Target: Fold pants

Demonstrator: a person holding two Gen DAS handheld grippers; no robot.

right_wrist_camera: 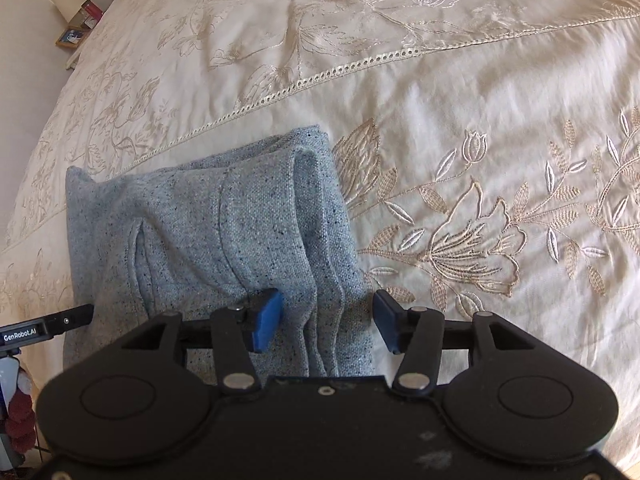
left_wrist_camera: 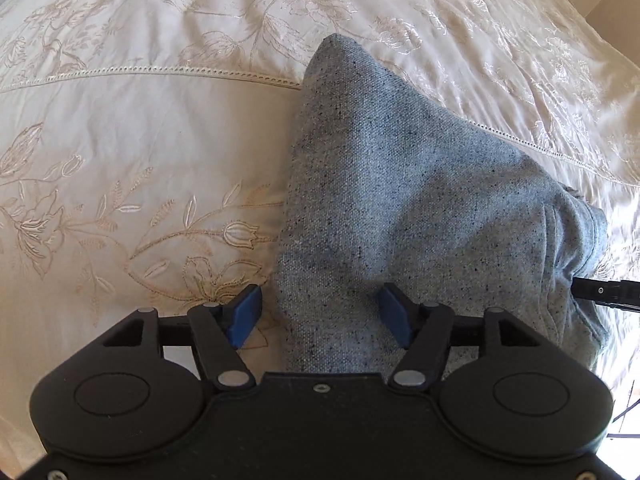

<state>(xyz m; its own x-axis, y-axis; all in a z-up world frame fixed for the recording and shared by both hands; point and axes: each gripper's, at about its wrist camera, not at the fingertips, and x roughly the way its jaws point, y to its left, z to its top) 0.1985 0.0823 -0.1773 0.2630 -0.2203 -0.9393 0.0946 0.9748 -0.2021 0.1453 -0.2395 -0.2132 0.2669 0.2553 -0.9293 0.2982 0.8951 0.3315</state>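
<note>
Grey-blue flecked pants (left_wrist_camera: 400,200) lie folded in a thick stack on the cream embroidered bedspread (left_wrist_camera: 140,140). My left gripper (left_wrist_camera: 320,314) is open, its blue pads either side of the near left edge of the stack. In the right wrist view the pants (right_wrist_camera: 200,232) show layered folded edges on their right side. My right gripper (right_wrist_camera: 326,322) is open, its pads straddling those layered edges at the near right end. The other gripper's black body shows at the far right of the left view (left_wrist_camera: 604,292) and at the left of the right view (right_wrist_camera: 44,326).
The bedspread has a perforated seam (right_wrist_camera: 320,76) running across behind the pants. A nightstand with a lamp and a framed picture (right_wrist_camera: 74,20) stands at the far left beyond the bed. A dark red object (right_wrist_camera: 18,420) hangs by the bed's near left edge.
</note>
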